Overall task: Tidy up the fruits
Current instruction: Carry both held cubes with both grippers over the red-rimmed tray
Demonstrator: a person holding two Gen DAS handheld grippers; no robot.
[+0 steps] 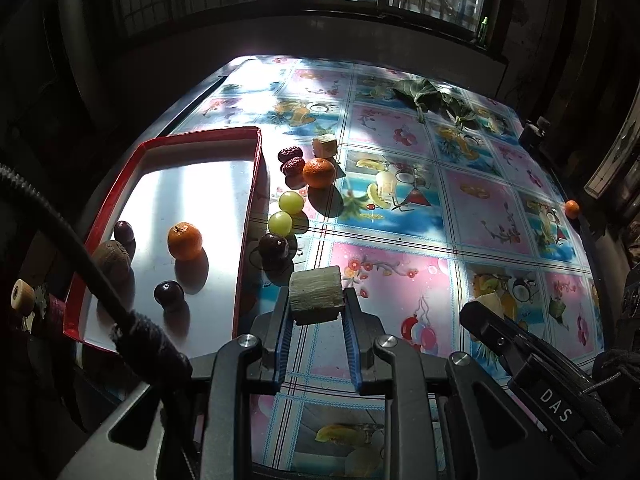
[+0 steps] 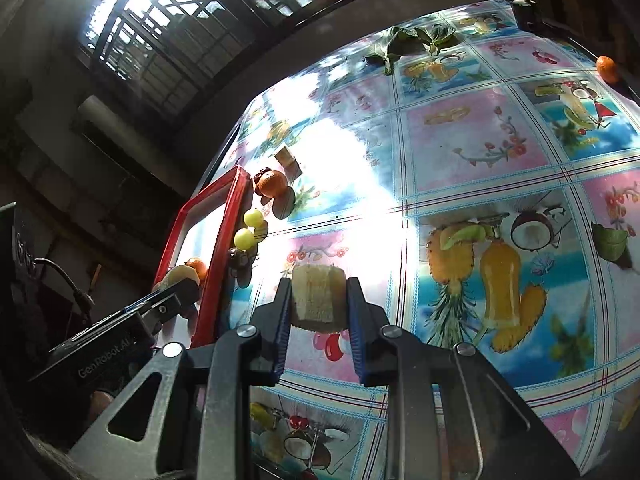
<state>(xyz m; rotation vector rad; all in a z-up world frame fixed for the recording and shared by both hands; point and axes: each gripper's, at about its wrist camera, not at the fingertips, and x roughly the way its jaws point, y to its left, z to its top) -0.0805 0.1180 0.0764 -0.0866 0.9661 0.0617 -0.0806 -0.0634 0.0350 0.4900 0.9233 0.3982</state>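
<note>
My left gripper is shut on a pale sugarcane piece, held just right of the red-rimmed tray. The tray holds an orange, two dark plums and a brown fruit. On the table beside it lie two green grapes, a dark plum, an orange, red dates and another cane piece. My right gripper is shut on a second sugarcane piece; it shows at the right of the left wrist view.
The table has a glossy fruit-print cloth. Green leaves lie at the far side. A lone orange sits at the right edge. A black cable crosses the tray's near corner. A barred window stands behind.
</note>
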